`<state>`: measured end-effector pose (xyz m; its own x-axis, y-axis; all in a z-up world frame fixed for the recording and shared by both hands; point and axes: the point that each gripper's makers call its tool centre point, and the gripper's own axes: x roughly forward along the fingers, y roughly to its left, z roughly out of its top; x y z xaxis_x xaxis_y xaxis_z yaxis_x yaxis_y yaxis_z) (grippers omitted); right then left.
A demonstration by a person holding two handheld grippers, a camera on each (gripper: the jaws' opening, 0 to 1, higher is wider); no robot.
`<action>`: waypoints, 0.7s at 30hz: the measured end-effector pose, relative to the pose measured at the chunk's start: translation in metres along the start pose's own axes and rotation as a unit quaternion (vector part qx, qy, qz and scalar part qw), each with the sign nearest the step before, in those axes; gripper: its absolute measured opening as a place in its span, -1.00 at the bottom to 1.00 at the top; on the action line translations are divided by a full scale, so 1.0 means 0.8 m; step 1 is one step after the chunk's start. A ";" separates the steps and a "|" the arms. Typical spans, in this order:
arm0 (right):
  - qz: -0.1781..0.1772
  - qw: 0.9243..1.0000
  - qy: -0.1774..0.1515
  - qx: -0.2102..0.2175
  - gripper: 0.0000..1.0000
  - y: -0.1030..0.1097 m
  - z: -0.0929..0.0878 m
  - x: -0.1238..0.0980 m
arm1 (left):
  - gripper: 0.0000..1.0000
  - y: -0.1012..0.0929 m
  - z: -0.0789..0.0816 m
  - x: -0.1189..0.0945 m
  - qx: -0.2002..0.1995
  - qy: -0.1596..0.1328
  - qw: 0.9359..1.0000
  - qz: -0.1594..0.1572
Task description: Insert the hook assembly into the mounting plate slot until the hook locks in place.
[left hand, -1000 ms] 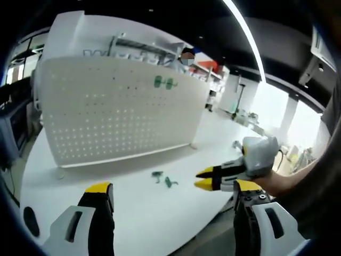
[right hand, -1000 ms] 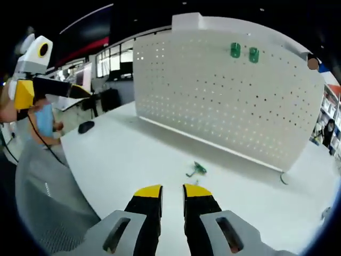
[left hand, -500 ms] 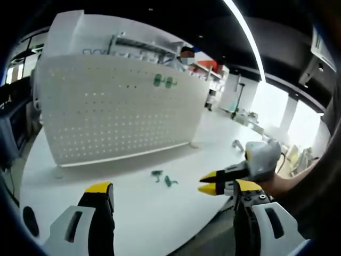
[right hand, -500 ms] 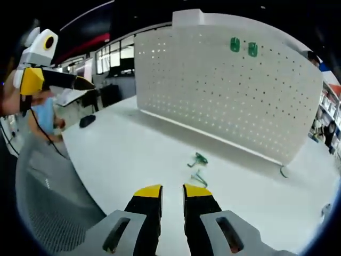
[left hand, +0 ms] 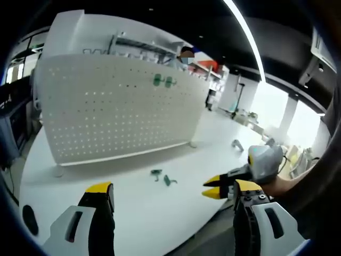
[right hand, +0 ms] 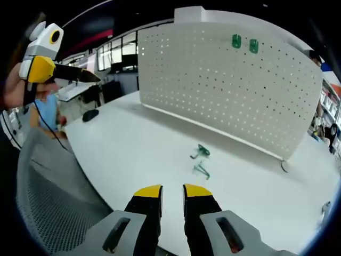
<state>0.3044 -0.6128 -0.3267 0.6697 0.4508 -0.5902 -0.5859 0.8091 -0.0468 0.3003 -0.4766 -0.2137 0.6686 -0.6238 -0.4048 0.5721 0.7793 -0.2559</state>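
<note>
A white pegboard mounting plate (left hand: 122,112) (right hand: 229,90) stands upright on the white table (left hand: 144,213) (right hand: 133,154). Two green hooks (left hand: 164,81) (right hand: 245,42) hang near its top edge. Two loose green hook pieces lie on the table in front of it (left hand: 156,173) (left hand: 169,181) (right hand: 201,152) (right hand: 201,169). My left gripper (left hand: 171,188) is wide open and holds nothing; in the right gripper view it hovers at the upper left (right hand: 88,76). My right gripper (right hand: 172,191) stands open by a narrow gap with nothing in it, short of the loose hooks; in the left gripper view it reaches in from the right (left hand: 213,187).
A grey mesh chair (right hand: 53,197) sits at the table's near edge. A black mouse (right hand: 90,114) (left hand: 31,221) lies on the table's far side. A seated person in blue (right hand: 48,114) is behind it. The pegboard's foot (right hand: 284,166) sticks out at its right end.
In the left gripper view the right gripper has sunk lower and drifted right. The right gripper view has shifted, so the loose hooks sit nearer. Both grippers keep the same opening.
</note>
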 end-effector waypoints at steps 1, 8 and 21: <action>0.000 1.000 0.000 0.001 -0.73 0.000 0.000 -0.001 | 0.88 0.000 -0.001 0.000 -0.001 0.001 1.000 -0.001; 0.003 1.000 0.003 -0.003 -0.73 -0.004 0.002 0.004 | 0.88 0.000 -0.004 0.001 -0.001 0.004 1.000 -0.001; 0.005 1.000 0.006 -0.024 -0.74 -0.035 0.023 0.044 | 0.87 0.011 -0.010 0.003 -0.007 0.013 1.000 0.004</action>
<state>0.3529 -0.6128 -0.3311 0.6585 0.4543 -0.6000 -0.6137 0.7856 -0.0787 0.3036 -0.4708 -0.2240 0.6603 -0.6163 -0.4292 0.5598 0.7848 -0.2657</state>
